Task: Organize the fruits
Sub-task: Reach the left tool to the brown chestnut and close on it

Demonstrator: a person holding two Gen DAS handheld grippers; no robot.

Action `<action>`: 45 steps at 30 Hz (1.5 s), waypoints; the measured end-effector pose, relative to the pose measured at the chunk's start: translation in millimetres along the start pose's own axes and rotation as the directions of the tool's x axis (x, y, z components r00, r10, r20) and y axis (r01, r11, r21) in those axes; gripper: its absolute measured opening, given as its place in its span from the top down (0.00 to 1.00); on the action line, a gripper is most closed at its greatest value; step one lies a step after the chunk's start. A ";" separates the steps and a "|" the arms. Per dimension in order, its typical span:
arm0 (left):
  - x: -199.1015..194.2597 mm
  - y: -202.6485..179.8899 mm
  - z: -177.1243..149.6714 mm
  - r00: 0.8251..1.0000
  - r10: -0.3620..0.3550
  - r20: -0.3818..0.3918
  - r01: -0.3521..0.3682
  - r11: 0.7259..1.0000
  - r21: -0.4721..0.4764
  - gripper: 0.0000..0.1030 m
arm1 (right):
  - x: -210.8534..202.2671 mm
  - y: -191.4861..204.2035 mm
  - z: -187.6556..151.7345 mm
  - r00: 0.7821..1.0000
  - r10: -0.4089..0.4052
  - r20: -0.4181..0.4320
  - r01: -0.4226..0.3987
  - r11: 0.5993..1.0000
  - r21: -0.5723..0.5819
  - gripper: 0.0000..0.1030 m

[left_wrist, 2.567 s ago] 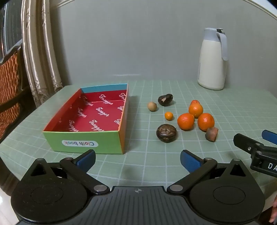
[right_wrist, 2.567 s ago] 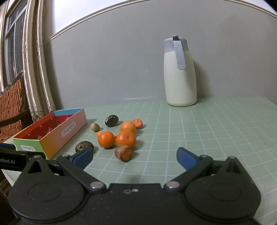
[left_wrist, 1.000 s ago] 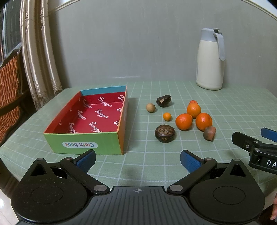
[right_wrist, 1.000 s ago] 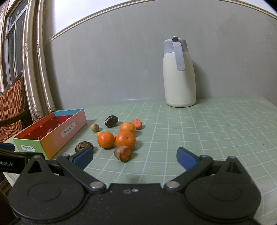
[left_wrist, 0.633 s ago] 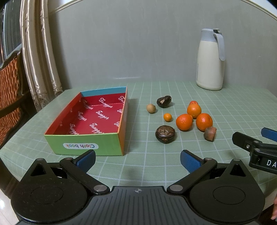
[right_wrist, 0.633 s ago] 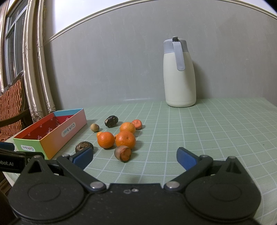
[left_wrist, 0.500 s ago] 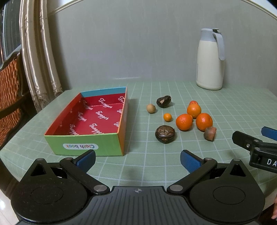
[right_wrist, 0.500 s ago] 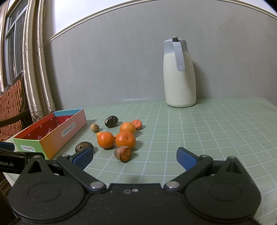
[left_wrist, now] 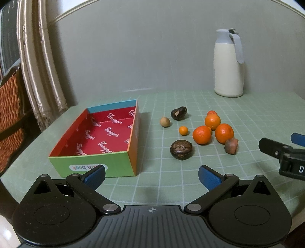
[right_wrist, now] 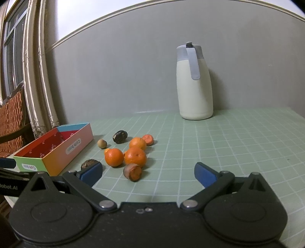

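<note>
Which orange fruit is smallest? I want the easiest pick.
The tiny round orange kumquat, alone between the tan longan and the three larger mandarins.

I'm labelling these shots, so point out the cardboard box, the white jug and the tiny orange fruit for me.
cardboard box (left_wrist: 112,133), left wrist view, on its red printed floor.
white jug (right_wrist: 195,91), right wrist view, on the middle of its body.
tiny orange fruit (left_wrist: 183,130), left wrist view, on its centre.

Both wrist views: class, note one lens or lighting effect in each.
Left wrist view: the wall moulding bows into an arc, fisheye distortion, and the box casts a soft shadow to its right. Right wrist view: the curtain curves, and glare streaks the tablecloth near the jug.
</note>
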State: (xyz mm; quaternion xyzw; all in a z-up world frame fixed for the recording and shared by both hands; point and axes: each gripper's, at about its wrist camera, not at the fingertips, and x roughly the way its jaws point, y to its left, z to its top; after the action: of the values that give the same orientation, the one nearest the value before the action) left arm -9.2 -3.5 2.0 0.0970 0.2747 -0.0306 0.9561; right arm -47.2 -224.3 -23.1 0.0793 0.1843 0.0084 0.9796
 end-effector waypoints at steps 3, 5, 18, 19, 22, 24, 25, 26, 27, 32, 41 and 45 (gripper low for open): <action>1.4 -3.6 0.5 1.000 -0.001 0.002 0.001 1.000 0.018 0.00 | -0.4 -3.3 0.5 1.000 -0.018 0.001 0.018 1.000 0.012 0.00; 2.4 -6.6 0.6 1.000 0.002 0.003 -0.002 0.999 0.032 0.00 | -0.7 -6.9 1.2 1.000 -0.028 0.002 0.028 0.999 0.030 0.00; 12.4 -25.4 5.7 1.000 -0.002 0.014 0.000 0.991 0.132 0.00 | -6.9 -24.5 1.9 0.998 -0.062 0.023 0.059 0.993 0.104 0.00; 13.2 -26.8 6.3 1.000 0.000 0.017 -0.002 0.990 0.141 0.00 | -7.4 -25.0 1.8 0.998 -0.064 0.023 0.061 0.993 0.105 0.00; 15.9 -31.0 8.4 1.000 -0.001 0.024 -0.003 0.987 0.161 0.00 | -9.2 -26.3 1.6 0.997 -0.068 0.024 0.065 0.992 0.107 0.00; 18.8 -33.9 9.7 1.000 -0.005 0.026 0.001 0.984 0.177 0.00 | -9.8 -27.8 1.9 0.997 -0.078 0.023 0.075 0.991 0.109 0.00; 19.9 -35.4 10.1 1.000 -0.008 0.030 0.002 0.982 0.187 0.00 | -9.9 -28.4 2.0 0.996 -0.085 0.022 0.082 0.991 0.109 0.00; 21.0 -37.0 10.5 0.999 -0.008 0.035 0.001 0.981 0.196 0.00 | -9.9 -29.4 2.0 0.996 -0.090 0.021 0.087 0.990 0.112 0.00; 22.2 -39.2 10.6 0.999 -0.011 0.042 0.002 0.978 0.210 0.00 | -9.8 -30.9 2.1 0.996 -0.091 0.020 0.088 0.989 0.118 0.00; 28.2 -46.8 13.4 0.998 -0.023 0.062 0.007 0.968 0.250 0.00 | -12.5 -38.0 3.0 0.995 -0.095 0.027 0.089 0.984 0.154 0.00; 52.0 -45.7 21.9 0.999 -0.044 0.032 0.035 0.975 0.220 0.00 | -8.9 -42.7 3.7 0.994 -0.112 0.015 0.107 0.979 0.172 0.00; 62.8 -45.8 26.1 0.998 -0.056 0.022 0.050 0.975 0.218 0.00 | -6.9 -45.1 4.4 0.994 -0.107 0.011 0.103 0.977 0.189 0.00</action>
State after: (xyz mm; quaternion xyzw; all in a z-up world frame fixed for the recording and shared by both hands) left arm 52.5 -54.0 -17.4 0.1932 0.2587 -0.0872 0.9424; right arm -52.6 -269.8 -23.7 0.1614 0.1777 -0.0618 0.9688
